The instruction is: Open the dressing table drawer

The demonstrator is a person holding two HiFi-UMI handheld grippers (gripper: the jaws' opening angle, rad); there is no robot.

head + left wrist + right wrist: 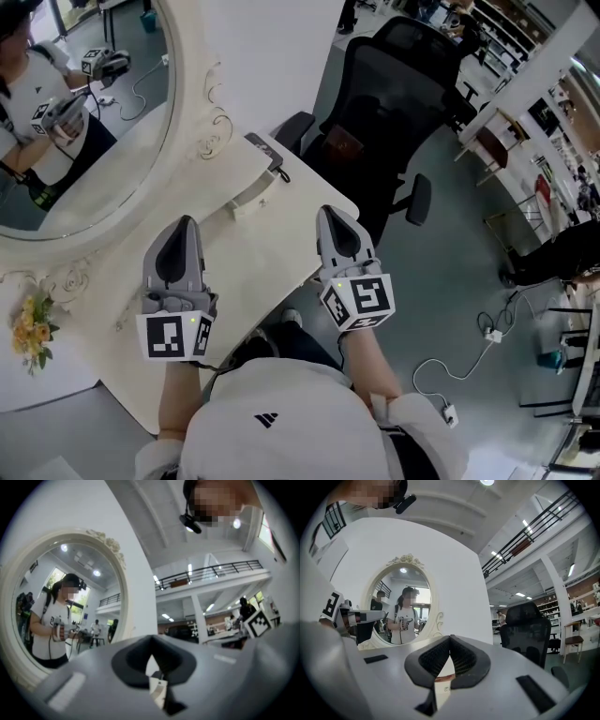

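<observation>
The cream dressing table (246, 274) stands before me, with its oval mirror (94, 141) at the upper left. Its drawer shows in no view; the table top hides the front. My left gripper (185, 225) hovers over the middle of the top, jaws together and empty, and points toward the mirror (61, 606). My right gripper (331, 214) is held above the table's right front edge, jaws shut with nothing between them. Its own view looks level at the mirror (401, 606) and the white wall beside it.
A black office chair (394, 94) stands just beyond the table's right end. On the top lie a dark flat object (265, 152) and a small white piece (248, 202). Yellow flowers (33, 328) sit at the left. Cables (469, 356) lie on the floor to the right.
</observation>
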